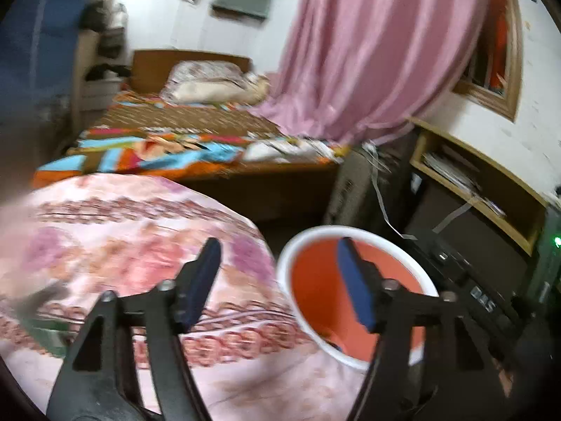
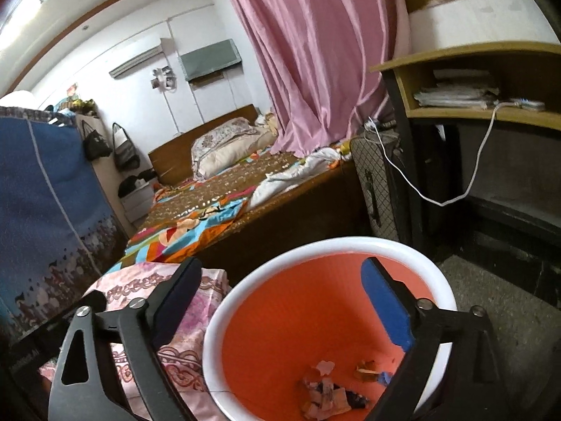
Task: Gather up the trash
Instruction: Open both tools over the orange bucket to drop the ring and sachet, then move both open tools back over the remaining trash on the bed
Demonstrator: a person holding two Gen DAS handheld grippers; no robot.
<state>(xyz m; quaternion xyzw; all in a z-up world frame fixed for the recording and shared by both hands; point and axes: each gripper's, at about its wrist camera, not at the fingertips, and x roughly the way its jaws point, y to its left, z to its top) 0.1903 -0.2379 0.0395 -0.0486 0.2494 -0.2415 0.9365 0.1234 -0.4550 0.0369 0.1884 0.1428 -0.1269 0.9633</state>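
Both tools released and empty: right tool (image 2: pixel 280 301) over orange bin (image 2: pixel 329 249), trash scraps (image 2: pixel 326 393) on bin floor at 6 o'clock; left tool (image 1: pixel 280 280) straddling rim, bin (image 1: pixel 312 280) at 3 o'clock, floral cloth (image 1: pixel 122 231) at 9.

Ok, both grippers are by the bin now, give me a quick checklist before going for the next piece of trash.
1. Left gripper empty: ok, jaws apart, nothing between them.
2. Right gripper empty: ok, jaws wide, nothing between them.
3. Trash inside the bin: ok, scraps lie on its orange bottom.
4. Bin upright beside the floral cloth: ok.
5. Next piece of trash located: cannot tell, the left view is blurred and none shows clearly on the cloth.
6. White cable clear of the grippers: ok, it hangs by the desk beyond the bin.
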